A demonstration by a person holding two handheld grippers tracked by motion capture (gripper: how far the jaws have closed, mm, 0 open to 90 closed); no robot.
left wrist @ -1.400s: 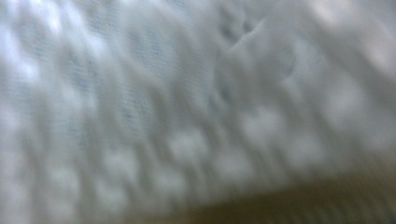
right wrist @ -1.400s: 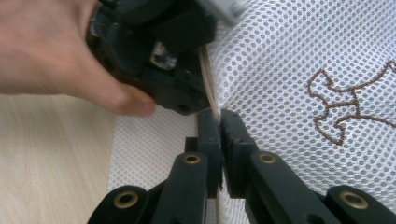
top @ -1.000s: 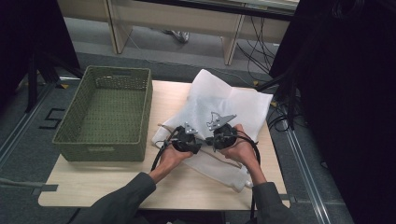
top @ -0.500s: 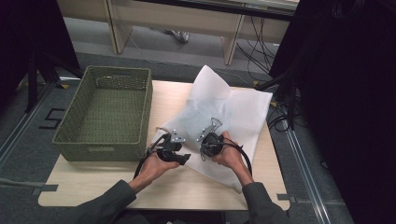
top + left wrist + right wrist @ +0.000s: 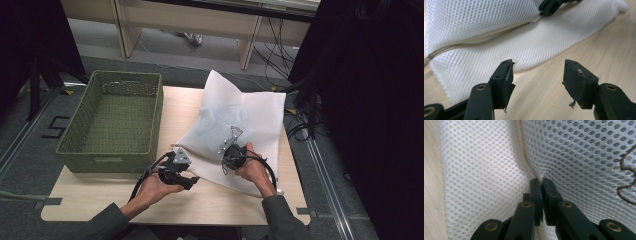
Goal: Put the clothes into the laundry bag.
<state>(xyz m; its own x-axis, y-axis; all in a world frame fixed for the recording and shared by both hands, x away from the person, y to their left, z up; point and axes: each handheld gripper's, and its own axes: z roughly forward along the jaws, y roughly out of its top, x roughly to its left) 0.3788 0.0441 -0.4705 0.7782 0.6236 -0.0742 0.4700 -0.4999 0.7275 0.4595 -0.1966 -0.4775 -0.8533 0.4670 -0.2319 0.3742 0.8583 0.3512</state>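
A white mesh bag lies spread on the wooden table. My right gripper is shut on the bag's near edge; in the right gripper view its jaws pinch the mesh right at a beige zip line. My left gripper hovers off the bag's near left corner. Its jaws have just been opening; they stand apart over bare wood with nothing between them. The mesh bag lies just beyond them, with the right gripper's black tips farther back.
A green woven basket stands on the table's left half, close beside the bag. Brown stitching marks the mesh. Cables run over the floor behind the table and to its right. Bare wood lies along the near edge.
The left gripper has let go of the bag, opened and moved left and toward me, away from the right gripper. The bunched bag now lies spread flat. The right gripper has sunk a little.
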